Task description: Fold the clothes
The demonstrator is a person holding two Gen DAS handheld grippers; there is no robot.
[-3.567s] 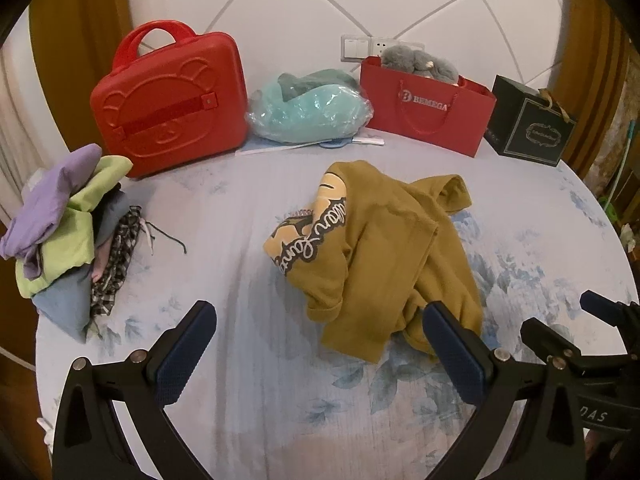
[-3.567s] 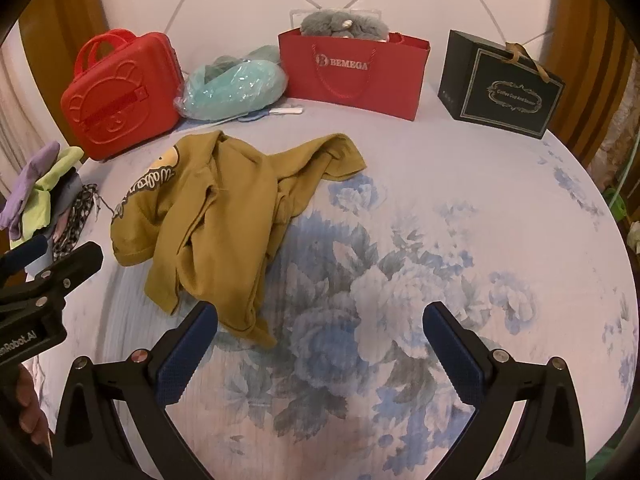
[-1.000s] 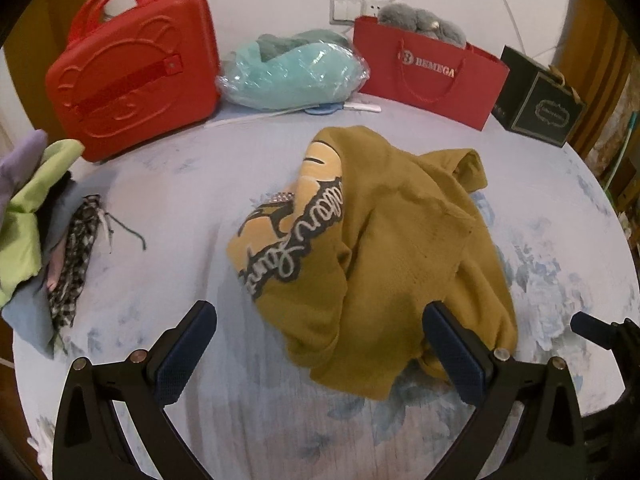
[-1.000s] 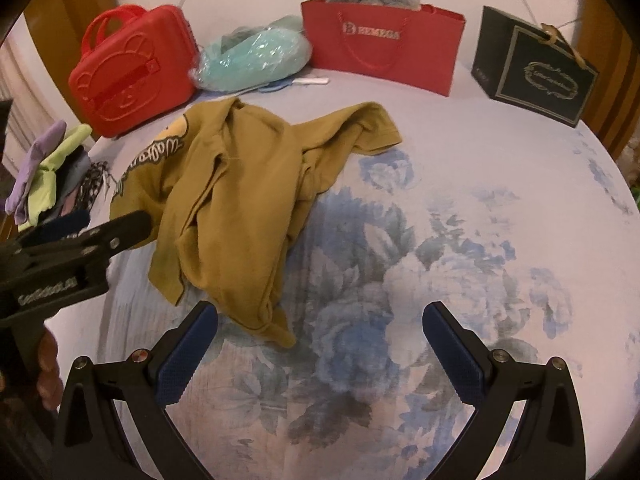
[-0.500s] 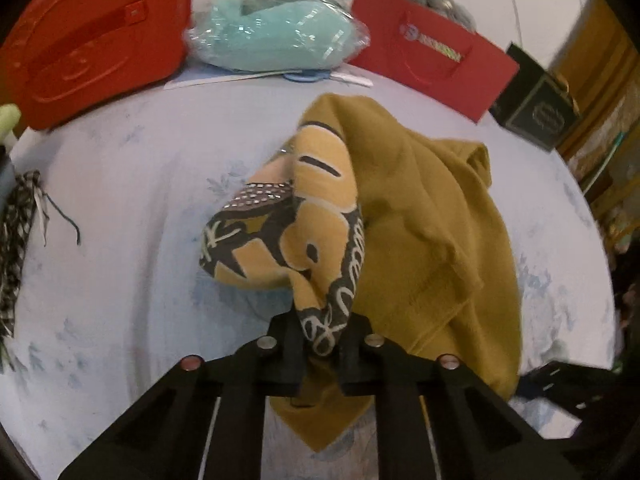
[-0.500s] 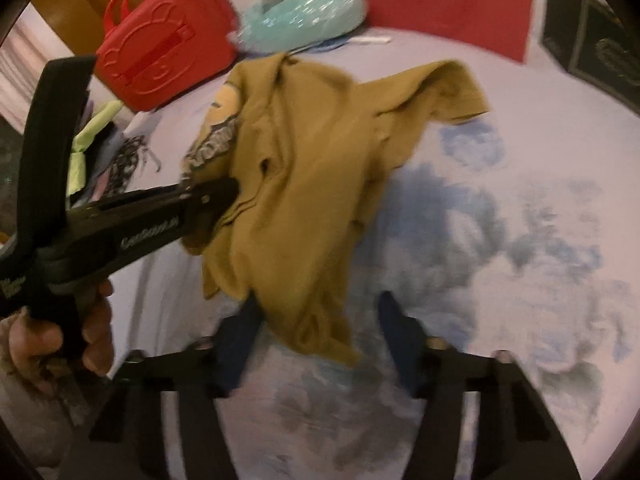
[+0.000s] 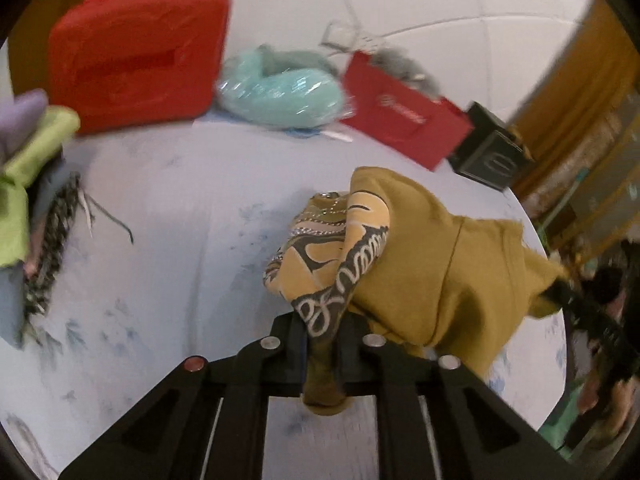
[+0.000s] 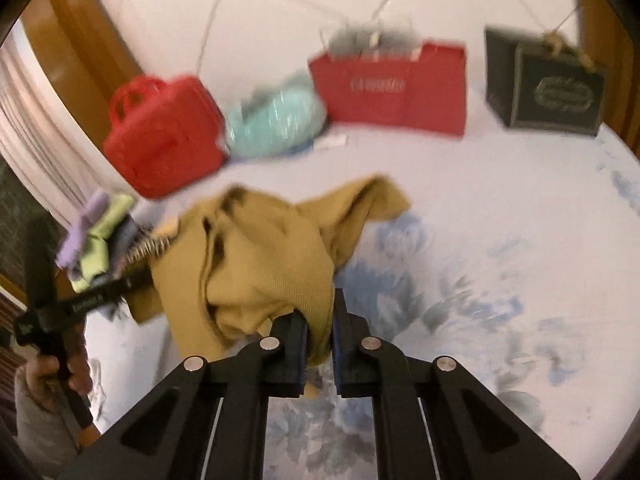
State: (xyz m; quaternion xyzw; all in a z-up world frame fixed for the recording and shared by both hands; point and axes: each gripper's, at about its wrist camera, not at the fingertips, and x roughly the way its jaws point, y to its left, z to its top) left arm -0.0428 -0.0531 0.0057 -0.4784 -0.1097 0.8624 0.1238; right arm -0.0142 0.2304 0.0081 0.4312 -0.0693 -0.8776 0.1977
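On the flowery bed sheet (image 8: 500, 216), your left gripper (image 7: 324, 344) and right gripper (image 8: 320, 336) each pinch an edge of the mustard sweatshirt (image 7: 436, 256), lifting it near you, probably so it can open flat for folding.

At the back of the bed (image 7: 168, 208) you have a red case (image 7: 136, 48) with a handle on top. Just beside it lies a soft teal thing in a clear plastic bag (image 7: 280, 92). Next you see a red paper bag (image 8: 390, 86) with something gray and fluffy (image 7: 400, 66) poking out the top. A black gift bag (image 8: 548, 88) stands at the far right. The sheet has blue flowers (image 8: 460, 300) on it.
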